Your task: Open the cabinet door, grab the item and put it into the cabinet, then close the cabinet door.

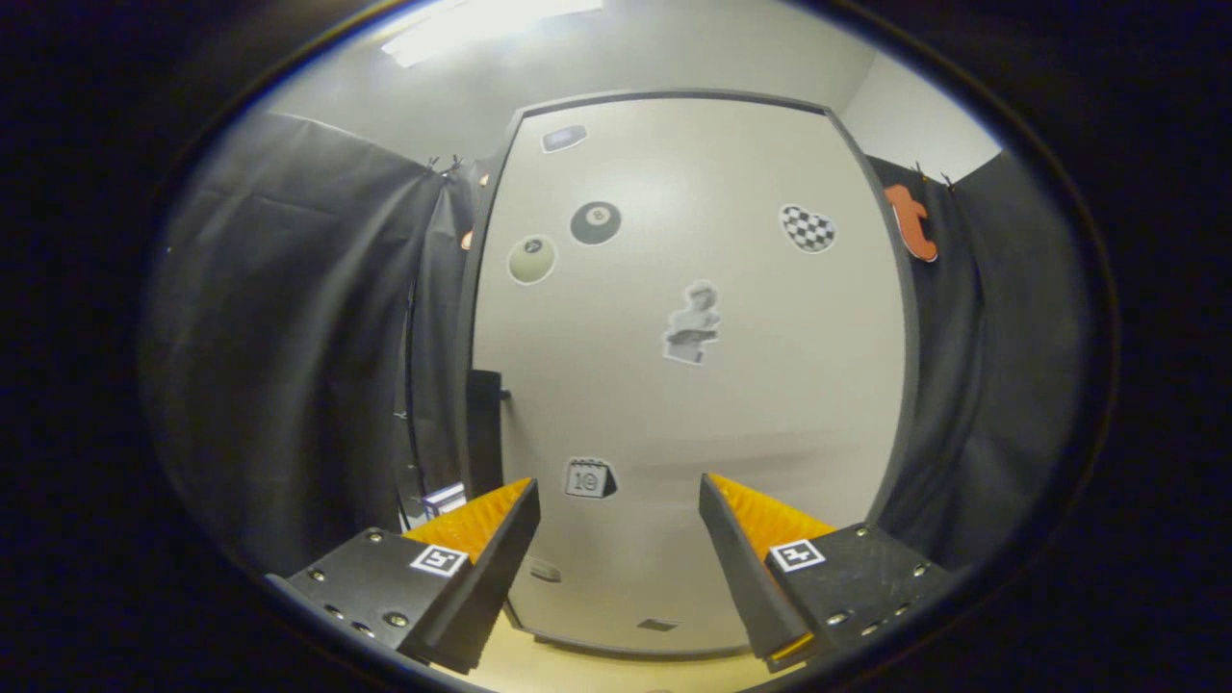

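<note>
Gripper (618,520) facing a tall cream-white cabinet door (770,404) with a dark grey frame and scattered stickers, fingers (481,525) spread wide apart and gripping nothing. Door appearing shut, or nearly so, lying flush across the front with no interior showing; hard to say whether closing for good or not yet opening. Dark rectangular handle-like fitting (484,423) sitting at the door's left side, just beyond the left finger. Small calendar sticker (589,478) showing between the fingers, a bust sticker (693,323) higher up, a billiard-ball sticker (595,222) above that. Item for stowing not to be made out anywhere ahead of the fingers; possibly inside already, though cabinet contents hidden behind the door. Pale wooden surface (597,669) running beneath the fingers. Black cloth wall (289,337) hanging either side.
</note>
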{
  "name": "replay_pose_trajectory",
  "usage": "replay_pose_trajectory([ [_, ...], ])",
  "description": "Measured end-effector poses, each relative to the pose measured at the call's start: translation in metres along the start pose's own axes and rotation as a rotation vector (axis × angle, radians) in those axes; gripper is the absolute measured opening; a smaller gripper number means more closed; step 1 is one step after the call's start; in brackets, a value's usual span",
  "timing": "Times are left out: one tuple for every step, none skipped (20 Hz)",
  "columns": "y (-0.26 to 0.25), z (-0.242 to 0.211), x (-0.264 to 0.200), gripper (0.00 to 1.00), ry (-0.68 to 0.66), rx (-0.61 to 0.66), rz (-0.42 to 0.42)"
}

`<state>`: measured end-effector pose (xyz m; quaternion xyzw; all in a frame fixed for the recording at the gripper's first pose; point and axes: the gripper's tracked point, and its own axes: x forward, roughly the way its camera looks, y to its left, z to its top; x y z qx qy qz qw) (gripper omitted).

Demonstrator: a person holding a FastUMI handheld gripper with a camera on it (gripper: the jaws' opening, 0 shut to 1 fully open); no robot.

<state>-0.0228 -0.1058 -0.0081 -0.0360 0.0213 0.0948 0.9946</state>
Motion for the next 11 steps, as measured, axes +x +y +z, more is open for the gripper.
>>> replay_pose_trajectory([
  [-0.013,-0.003,-0.003,0.98,0.002,0.003,-0.002],
  [-0.028,-0.007,-0.006,0.98,0.01,0.01,-0.008],
  [-0.042,-0.012,-0.008,0.98,0.017,0.019,-0.013],
  [-0.059,-0.017,-0.011,0.98,0.021,0.031,-0.021],
  [-0.074,-0.021,-0.014,0.98,0.02,0.046,-0.029],
  [-0.091,-0.024,-0.017,0.98,0.012,0.065,-0.041],
  [-0.107,-0.028,-0.018,0.98,0.004,0.085,-0.047],
  [-0.123,-0.033,-0.02,0.98,-0.005,0.101,-0.053],
  [-0.139,-0.038,-0.02,0.98,-0.019,0.107,-0.062],
  [-0.157,-0.044,-0.021,0.98,-0.03,0.104,-0.074],
  [-0.172,-0.051,-0.021,0.98,-0.041,0.096,-0.082],
])
